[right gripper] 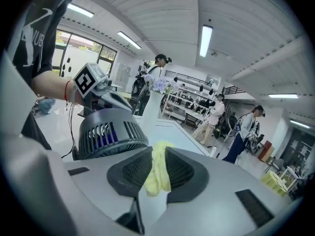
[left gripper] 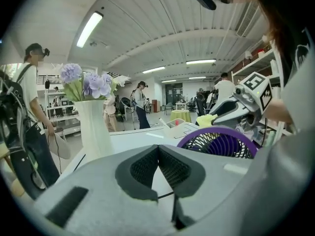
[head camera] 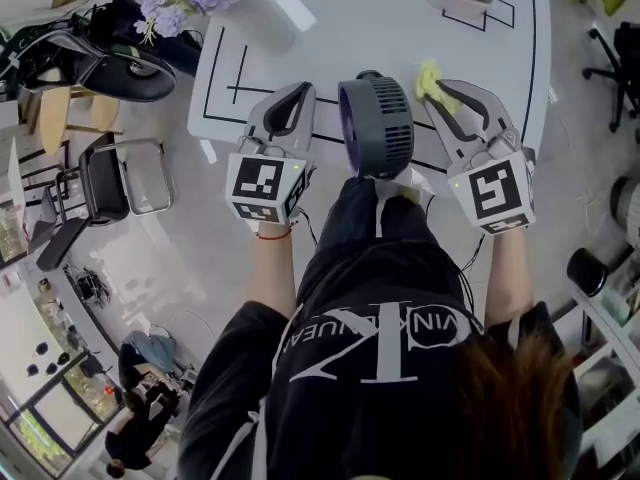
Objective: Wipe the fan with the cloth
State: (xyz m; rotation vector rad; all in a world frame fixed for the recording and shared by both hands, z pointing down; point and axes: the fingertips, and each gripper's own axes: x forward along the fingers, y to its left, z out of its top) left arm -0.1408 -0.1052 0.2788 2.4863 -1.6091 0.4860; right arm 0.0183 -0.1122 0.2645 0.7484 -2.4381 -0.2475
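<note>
Currently the right tool (head camera: 446, 92) pinches the yellow cloth (head camera: 429, 76) just beside the fan (head camera: 376, 123) — ready to rub it, I'd say — while the left tool (head camera: 301, 89), pressed together on nothing, flanks the fan at the near edge of the desk (head camera: 400, 28), likely to brace it.

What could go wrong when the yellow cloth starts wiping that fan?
1. The fan seems to stand by the near edge of the table; a hard push might tip it off.
2. The left gripper is shut and empty beside the fan, so nothing steadies it.
3. The right gripper pinches only a fold of the yellow cloth, which might slip out or snag in the grille.
</note>
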